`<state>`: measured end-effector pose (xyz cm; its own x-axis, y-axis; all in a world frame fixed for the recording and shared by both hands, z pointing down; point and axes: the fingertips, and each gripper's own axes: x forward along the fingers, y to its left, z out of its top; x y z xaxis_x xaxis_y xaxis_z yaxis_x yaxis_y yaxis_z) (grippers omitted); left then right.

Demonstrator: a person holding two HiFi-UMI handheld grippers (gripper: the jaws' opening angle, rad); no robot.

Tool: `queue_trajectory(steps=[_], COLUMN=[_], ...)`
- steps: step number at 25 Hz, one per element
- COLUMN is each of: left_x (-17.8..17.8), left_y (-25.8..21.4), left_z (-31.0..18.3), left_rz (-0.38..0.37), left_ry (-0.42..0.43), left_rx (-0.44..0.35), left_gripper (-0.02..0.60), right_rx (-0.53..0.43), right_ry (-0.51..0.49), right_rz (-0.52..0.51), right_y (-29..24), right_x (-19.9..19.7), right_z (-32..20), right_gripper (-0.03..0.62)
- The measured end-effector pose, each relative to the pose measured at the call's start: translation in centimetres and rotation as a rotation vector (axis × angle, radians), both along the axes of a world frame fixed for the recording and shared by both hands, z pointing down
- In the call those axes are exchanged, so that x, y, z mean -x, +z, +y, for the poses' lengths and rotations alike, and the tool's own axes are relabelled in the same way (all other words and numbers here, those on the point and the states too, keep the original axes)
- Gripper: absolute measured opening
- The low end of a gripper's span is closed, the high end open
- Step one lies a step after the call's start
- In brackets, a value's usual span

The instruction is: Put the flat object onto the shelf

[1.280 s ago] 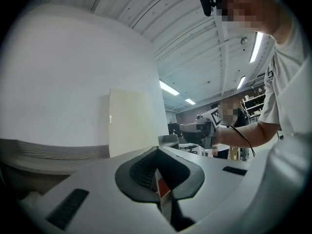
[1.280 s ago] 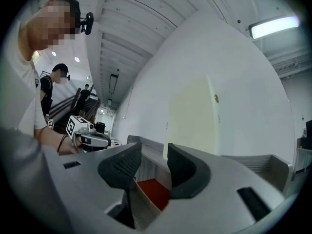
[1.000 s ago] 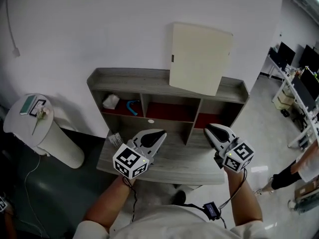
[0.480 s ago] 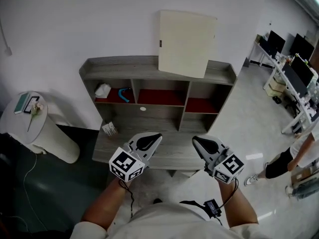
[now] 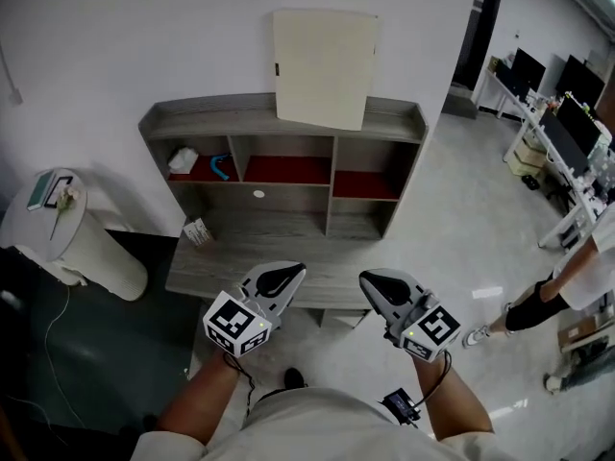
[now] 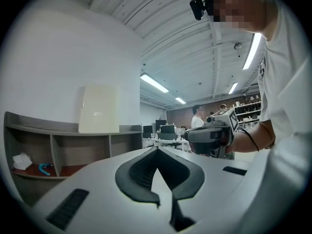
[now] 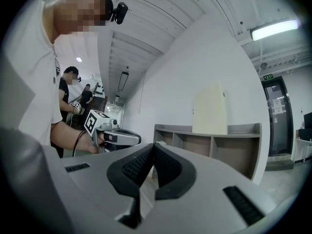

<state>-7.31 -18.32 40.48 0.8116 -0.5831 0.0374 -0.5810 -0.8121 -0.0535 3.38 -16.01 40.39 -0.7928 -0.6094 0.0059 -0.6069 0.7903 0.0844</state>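
The fingers of the left gripper (image 6: pixel 157 151) are pressed together at their tips with nothing between them, and those of the right gripper (image 7: pixel 153 149) are likewise closed and empty. Both tools are held side by side, a little apart, in front of the person at the near edge of the grey wooden surface (image 5: pixel 240 269). The left gripper (image 5: pixel 288 273) and the right gripper (image 5: pixel 371 279) both point toward the wall. At the back of that surface stands a grey shelf (image 5: pixel 192 121) with open compartments, some lined in red. The flat object, a cream board (image 5: pixel 322 68), stands upright on the shelf's top, against the white wall and well apart from both tools. The left compartment holds a crumpled white cloth (image 5: pixel 182 159) and a blue curved piece (image 5: pixel 222 166) just beside it. A small packet (image 5: pixel 197 230) lies on the surface below. A round white side table (image 5: pixel 72 248) stands to the left, and a second person (image 5: pixel 572 291) stands on the pale floor at the right.
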Motion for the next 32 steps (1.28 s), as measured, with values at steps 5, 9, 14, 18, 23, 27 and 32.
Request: queue_trajectory(steps=[5,9,14,18,23,27,32], left_x=[-3.8,-6.5,-9.3,-10.8,-12.1,-12.5,-12.5], left_y=[0.5,0.9,1.8,2.7,3.6,4.1,4.5], left_z=[3.3,6.4,10.5,13.6,17.3,19.5,21.3], left_rz=[0.010,0.019,0.020,0.022,0.019,0.020,0.027], left_ry=[-0.019,-0.034,-0.047,-0.059,-0.076,-0.087,-0.108], left_rx=[0.008,0.013,0.020,0.033,0.037,0.046,0.048], left_gripper=[0.015,0.015,0.015,0.015,0.015,0.015,0.015], right_rx=[0.015,0.025,0.025,0.032,0.043,0.059,0.056], right_ry=[0.002,0.003,-0.001,0.005,-0.001,-0.001,-0.008], right_rz=[-0.006,-0.008,-0.010,-0.010,0.015,0.019,0.039], right_y=[1.1,2.1,3.1,3.9,5.2,6.1,7.0], right_x=[-4.1,-7.1,-10.0,-11.9,-13.3,-13.9,-14.3], right_z=[3.5,6.5,10.2,13.2,16.5,18.6,20.5], right_gripper=[0.020,0.020,0.020,0.020,0.020,0.020,0.020])
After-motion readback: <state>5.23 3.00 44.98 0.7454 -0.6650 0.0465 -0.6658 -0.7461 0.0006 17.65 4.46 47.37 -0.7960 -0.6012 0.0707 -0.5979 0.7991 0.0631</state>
